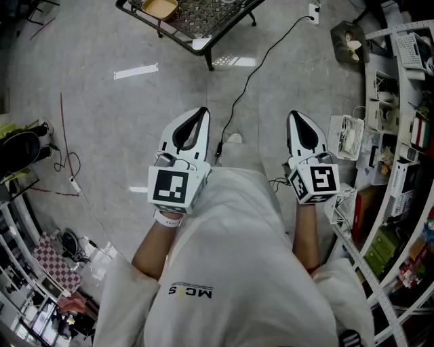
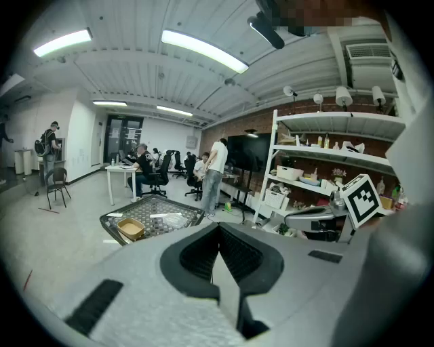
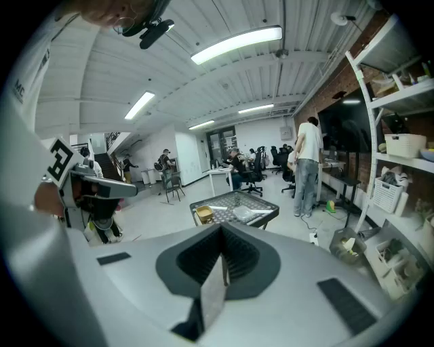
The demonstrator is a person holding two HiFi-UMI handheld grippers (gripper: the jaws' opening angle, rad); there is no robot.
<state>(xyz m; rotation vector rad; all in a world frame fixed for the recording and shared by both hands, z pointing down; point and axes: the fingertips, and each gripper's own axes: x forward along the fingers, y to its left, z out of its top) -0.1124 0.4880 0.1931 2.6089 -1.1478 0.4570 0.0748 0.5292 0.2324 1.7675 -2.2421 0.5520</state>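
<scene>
Head view: left gripper (image 1: 201,112) and right gripper (image 1: 296,116) are side by side at waist height. Both point toward the table (image 1: 178,34) and are well short of it. The bowl (image 1: 159,8) sits on the table's left part. A cable (image 1: 252,71) crosses the floor between grippers and table. My call: it's the trip risk on any approach to the table, so step over it.

Left gripper view: jaws pressed together, nothing between them. Table (image 2: 108,220) is ahead, slightly left, with the bowl (image 2: 130,229) at its near left corner. Shelves (image 2: 325,156) stand well right of the table.

Right gripper view: jaws also pressed together, empty. Table (image 3: 268,211) is dead ahead, the bowl (image 3: 204,215) on its left end. A person (image 3: 308,166) stands beyond the table's right side.

Judgement: nothing on the table is within reach from here. Spread the jaws before reaching the table edge, not over the bowl. Keep both grippers level.
</scene>
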